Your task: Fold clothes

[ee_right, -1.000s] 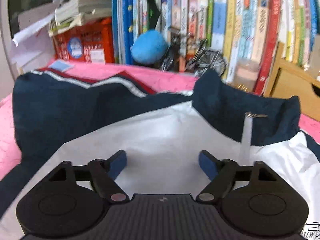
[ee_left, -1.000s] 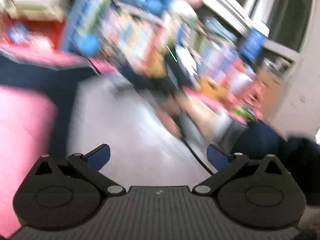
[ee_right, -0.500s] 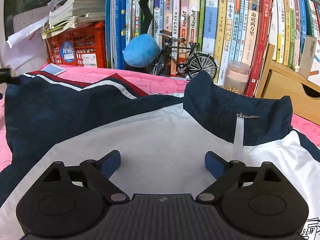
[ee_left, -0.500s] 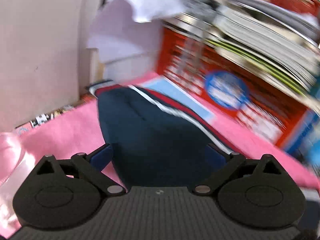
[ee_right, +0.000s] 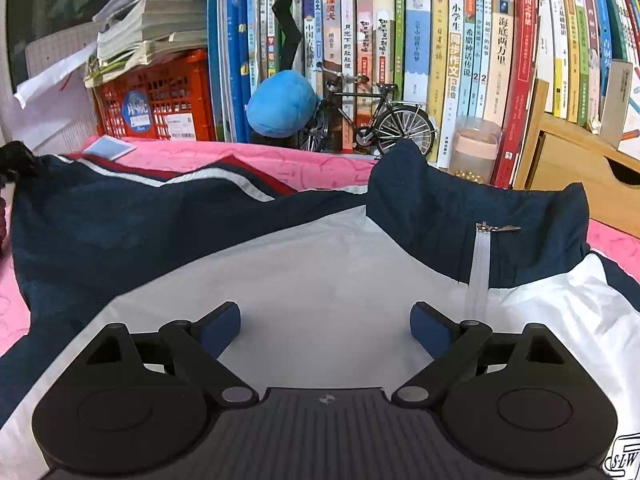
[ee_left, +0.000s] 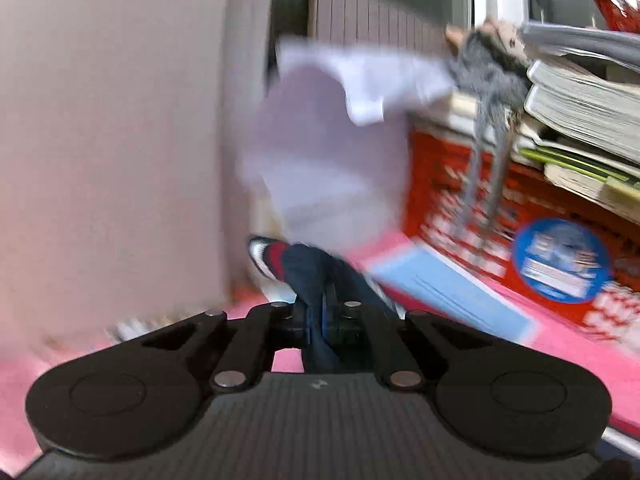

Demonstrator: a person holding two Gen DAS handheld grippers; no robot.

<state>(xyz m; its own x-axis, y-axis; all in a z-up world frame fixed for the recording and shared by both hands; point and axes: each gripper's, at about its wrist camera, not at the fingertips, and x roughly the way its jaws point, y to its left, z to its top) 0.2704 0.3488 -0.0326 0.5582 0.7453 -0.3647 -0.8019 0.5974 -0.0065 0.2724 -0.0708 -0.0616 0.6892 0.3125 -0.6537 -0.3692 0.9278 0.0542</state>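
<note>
A navy and white zip jacket [ee_right: 320,280] lies spread on a pink cover [ee_right: 240,156], with its navy collar and zipper pull [ee_right: 498,229] at the right. My right gripper [ee_right: 325,326] is open and empty above the white chest panel. My left gripper [ee_left: 320,316] is shut on the navy sleeve [ee_left: 308,272] near its red and white striped cuff [ee_left: 266,258], at the jacket's far left. A dark shape at the left edge of the right wrist view may be the left gripper.
A bookshelf full of books [ee_right: 460,60] runs along the back, with a red crate [ee_right: 156,104] under stacked papers, a blue plush [ee_right: 282,104], a model bicycle [ee_right: 368,120] and a wooden drawer unit [ee_right: 572,168]. A pale wall [ee_left: 100,140] is at the left.
My left gripper swung to the sleeve end and shut on it; it was open half a second ago. My right gripper stays open and has backed away slightly over the white panel.
</note>
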